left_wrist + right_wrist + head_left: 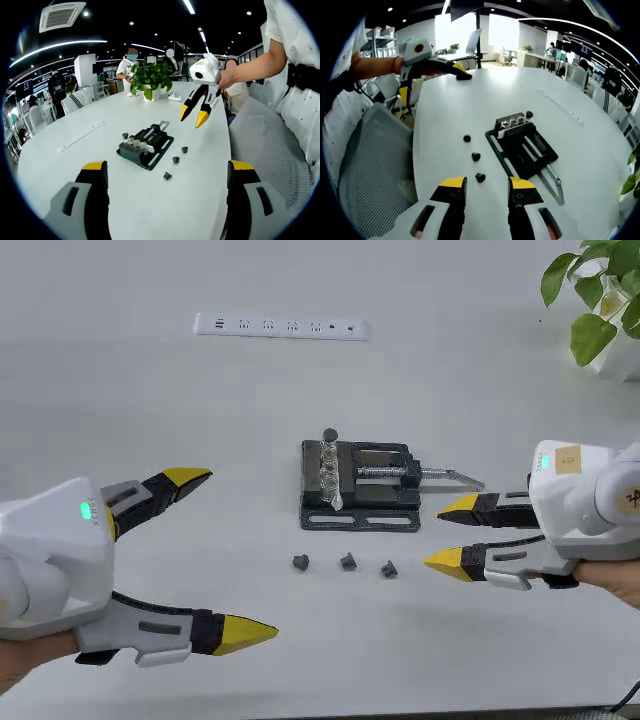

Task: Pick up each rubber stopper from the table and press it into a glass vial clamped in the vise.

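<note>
While 3 stoppers (347,562) lie beside the vise (375,485), we hold left gripper (238,552) fingers (172,480) wide, right gripper (434,537) fingers (472,507) narrow, both empty.

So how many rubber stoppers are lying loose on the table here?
4. Three in a row in front of the vise: left stopper, middle stopper, right stopper. The fourth stopper sits behind the vise, near the vials. None seems hidden.

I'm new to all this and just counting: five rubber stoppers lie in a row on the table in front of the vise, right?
Not five. Three rubber stoppers lie in a row on the table in front of the vise, as the head view shows.
</note>
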Action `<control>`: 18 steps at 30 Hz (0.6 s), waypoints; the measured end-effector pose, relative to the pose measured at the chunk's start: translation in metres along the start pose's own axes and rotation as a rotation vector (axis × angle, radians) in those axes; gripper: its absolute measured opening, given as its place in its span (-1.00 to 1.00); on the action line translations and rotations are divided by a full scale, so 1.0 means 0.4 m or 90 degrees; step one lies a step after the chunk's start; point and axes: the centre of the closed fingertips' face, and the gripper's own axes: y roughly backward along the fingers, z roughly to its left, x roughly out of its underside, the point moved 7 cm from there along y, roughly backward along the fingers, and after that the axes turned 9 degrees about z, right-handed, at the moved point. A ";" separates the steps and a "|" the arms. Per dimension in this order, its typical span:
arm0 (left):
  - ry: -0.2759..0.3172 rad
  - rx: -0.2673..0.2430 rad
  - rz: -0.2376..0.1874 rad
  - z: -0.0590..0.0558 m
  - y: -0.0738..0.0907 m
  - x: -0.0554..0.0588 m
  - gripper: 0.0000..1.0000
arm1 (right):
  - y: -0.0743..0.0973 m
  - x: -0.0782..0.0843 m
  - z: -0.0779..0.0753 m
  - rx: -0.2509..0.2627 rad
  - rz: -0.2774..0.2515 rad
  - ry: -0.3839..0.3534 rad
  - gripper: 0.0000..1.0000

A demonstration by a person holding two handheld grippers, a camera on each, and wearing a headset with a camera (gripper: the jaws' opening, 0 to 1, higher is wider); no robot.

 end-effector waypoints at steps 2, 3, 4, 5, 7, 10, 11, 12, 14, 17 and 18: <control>0.000 0.001 0.001 -0.001 0.000 0.001 0.98 | -0.012 0.008 0.007 -0.001 0.004 -0.001 -0.45; 0.000 0.001 0.002 -0.001 0.000 0.001 0.98 | -0.017 0.010 0.010 -0.001 0.004 -0.003 -0.46; 0.000 0.002 0.002 -0.001 0.000 0.001 0.98 | -0.022 0.012 0.013 -0.003 0.003 -0.006 -0.48; 0.000 0.002 0.003 -0.001 0.000 0.002 0.98 | -0.030 0.016 0.016 -0.007 0.004 -0.008 -0.49; 0.001 0.003 0.003 -0.001 -0.001 0.002 0.98 | -0.043 0.020 0.021 -0.008 0.008 -0.008 -0.51; 0.001 0.003 0.004 0.002 -0.002 0.002 0.98 | -0.070 0.036 0.021 -0.014 0.015 -0.010 -0.55; 0.002 0.002 0.004 0.002 -0.003 0.002 0.98 | -0.075 0.037 0.021 -0.015 0.015 -0.009 -0.56; 0.002 0.002 0.004 0.003 -0.004 0.002 0.98 | -0.079 0.038 0.021 -0.015 0.016 -0.008 -0.57; 0.003 0.003 0.004 0.004 -0.005 0.002 0.98 | -0.091 0.042 0.017 -0.017 0.020 -0.008 -0.60; 0.005 0.004 0.004 0.006 -0.007 0.003 0.98 | -0.100 0.039 0.015 -0.020 0.021 -0.010 -0.64; 0.004 0.004 0.005 0.006 -0.007 0.004 0.98 | -0.103 0.040 0.014 -0.020 0.022 -0.009 -0.66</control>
